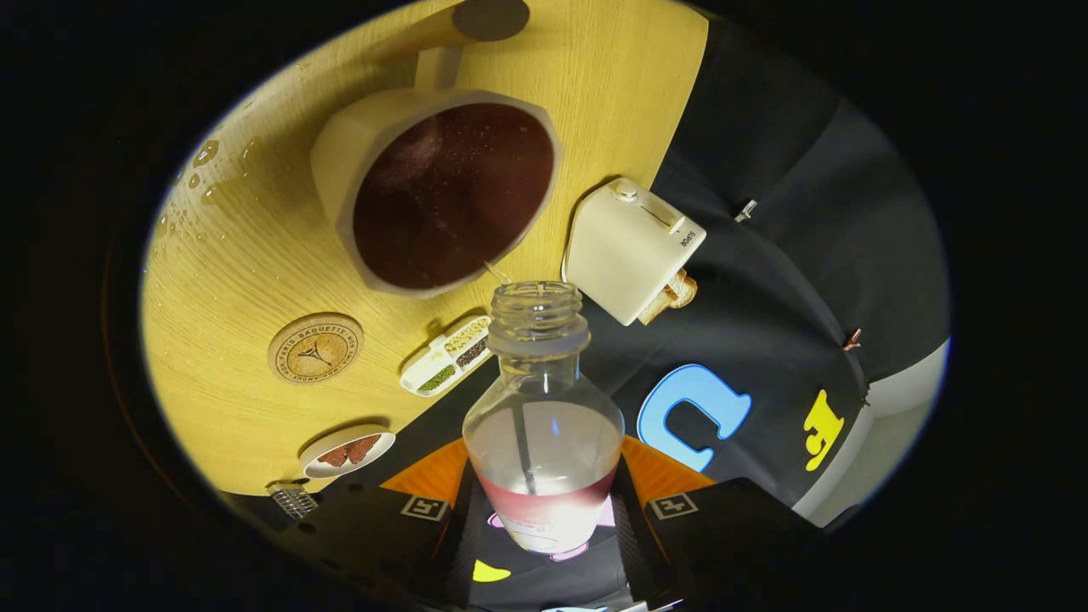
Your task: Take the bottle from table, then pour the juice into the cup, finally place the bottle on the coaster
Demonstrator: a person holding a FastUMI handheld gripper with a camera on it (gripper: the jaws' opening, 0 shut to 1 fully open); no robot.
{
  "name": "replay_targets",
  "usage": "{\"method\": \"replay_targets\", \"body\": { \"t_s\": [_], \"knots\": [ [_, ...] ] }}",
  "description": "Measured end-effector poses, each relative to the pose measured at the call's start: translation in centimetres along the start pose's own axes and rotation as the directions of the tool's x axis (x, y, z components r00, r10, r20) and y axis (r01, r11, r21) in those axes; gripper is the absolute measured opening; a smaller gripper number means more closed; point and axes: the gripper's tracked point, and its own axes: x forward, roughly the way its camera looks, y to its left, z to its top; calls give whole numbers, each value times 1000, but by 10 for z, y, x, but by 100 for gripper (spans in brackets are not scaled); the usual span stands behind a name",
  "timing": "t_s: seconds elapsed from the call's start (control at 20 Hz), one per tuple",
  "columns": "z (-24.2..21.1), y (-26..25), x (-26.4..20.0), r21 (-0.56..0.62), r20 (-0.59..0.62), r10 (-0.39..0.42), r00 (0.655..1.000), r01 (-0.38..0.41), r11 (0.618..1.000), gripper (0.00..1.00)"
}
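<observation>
Gripper [544,518] pinching bottle [544,425], tipped over cup [442,191]; keep mouth over rim, drain last juice slowly.

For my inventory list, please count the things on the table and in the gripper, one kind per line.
Bottle, held between the fingers of the gripper: 1
Cup: 1
Coaster: 1
Toaster: 1
Divided tray: 1
Small dish: 1
Total: 6

Tilted fisheye rides the jaws, looking close over the table [246,255] (wall beyond).
</observation>
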Motion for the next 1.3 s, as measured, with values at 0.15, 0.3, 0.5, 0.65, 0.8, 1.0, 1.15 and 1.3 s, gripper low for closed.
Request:
{"method": "replay_targets", "body": {
  "t_s": [0.15, 0.3, 0.5, 0.65, 0.8, 1.0, 1.15, 1.3],
  "knots": [
    [0, -2, -1, -5, 3, -3, 1000, 3, 1000, 70],
    [0, -2, -3, 0, 0, -2, 1000, 2, 1000, 70],
    [2, -2, -2, -2, 6, -1, 1000, 1, 1000, 70],
    [4, -4, -3, -6, 15, 1, 1000, -1, 1000, 70],
    [3, -3, -4, -9, 7, 5, 1000, -4, 1000, 70],
    [8, -8, -6, -33, 15, 2, 1000, -1, 999, 70],
    [6, -11, -8, -19, -2, 4, 1000, -4, 1000, 70],
    [4, -12, -13, 19, -20, 0, 1000, 0, 1000, 70]
  ]
}}
